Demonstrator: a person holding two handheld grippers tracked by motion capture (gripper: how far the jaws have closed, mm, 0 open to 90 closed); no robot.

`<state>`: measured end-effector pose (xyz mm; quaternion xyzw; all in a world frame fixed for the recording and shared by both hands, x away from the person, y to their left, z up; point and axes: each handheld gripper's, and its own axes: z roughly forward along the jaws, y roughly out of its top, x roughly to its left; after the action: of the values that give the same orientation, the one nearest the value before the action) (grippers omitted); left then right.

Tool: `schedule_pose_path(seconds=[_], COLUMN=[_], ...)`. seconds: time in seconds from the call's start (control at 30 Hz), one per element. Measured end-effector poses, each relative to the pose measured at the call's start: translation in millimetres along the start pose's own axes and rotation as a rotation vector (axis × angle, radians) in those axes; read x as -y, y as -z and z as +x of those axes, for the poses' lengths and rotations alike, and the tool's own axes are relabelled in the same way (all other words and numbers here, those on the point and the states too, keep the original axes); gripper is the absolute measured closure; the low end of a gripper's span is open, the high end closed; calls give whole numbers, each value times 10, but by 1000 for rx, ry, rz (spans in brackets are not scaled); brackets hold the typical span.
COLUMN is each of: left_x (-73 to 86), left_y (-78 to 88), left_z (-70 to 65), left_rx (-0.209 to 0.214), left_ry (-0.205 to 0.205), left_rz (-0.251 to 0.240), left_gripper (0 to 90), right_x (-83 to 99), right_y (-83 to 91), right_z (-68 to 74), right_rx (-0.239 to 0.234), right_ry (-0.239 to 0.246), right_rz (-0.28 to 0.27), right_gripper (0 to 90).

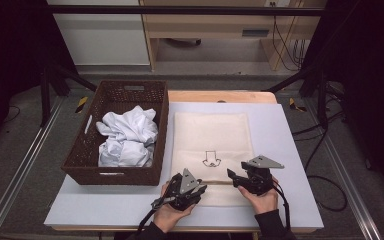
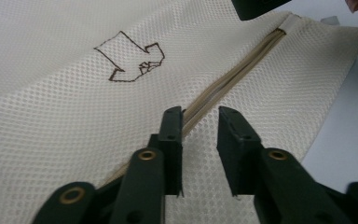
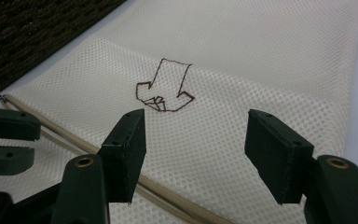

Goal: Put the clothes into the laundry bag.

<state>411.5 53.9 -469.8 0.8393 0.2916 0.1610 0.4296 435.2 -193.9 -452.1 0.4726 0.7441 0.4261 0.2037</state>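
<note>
While the mesh bag [image 1: 211, 145] lies flat on the worktop [image 1: 285, 150], right of the basket [image 1: 80, 155], both tools work its near edge, likely to open it. The left tool [image 2: 200, 122] straddles the zip [image 2: 242, 65], jaws narrowly apart; the right tool [image 3: 193, 135] hovers wide apart.

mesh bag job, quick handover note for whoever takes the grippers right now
Left gripper: jaws narrowed over the beige zipper, a gap between them, nothing clamped.
Right gripper: jaws wide open above the mesh, holding nothing.
The cream mesh laundry bag with an embroidered arrow lies flat on the white table, zipper end nearest the person. The crumpled white garment sits in the brown woven basket.
Done: both grippers at the zipper end.
Left: grip and probably open the zipper.
</note>
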Motion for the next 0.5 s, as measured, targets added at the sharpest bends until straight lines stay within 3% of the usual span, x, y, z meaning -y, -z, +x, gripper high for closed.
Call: schedule_pose_path(seconds=[0.13,0.23,0.5], left_x=[5,16,33], left_y=[-58,-103,-172], left_z=[-13,-16,-30], left_rx=[-4,-4,-10], left_ry=[3,6,1], left_rz=[32,57,95], left_gripper=[852,888,893], right_x=[12,23,65], right_y=[-46,-83,-187], right_z=[53,73,182], right_rx=[-20,-20,-43], right_ry=[3,16,46], right_rz=[17,26,75], right_gripper=[414,421,479])
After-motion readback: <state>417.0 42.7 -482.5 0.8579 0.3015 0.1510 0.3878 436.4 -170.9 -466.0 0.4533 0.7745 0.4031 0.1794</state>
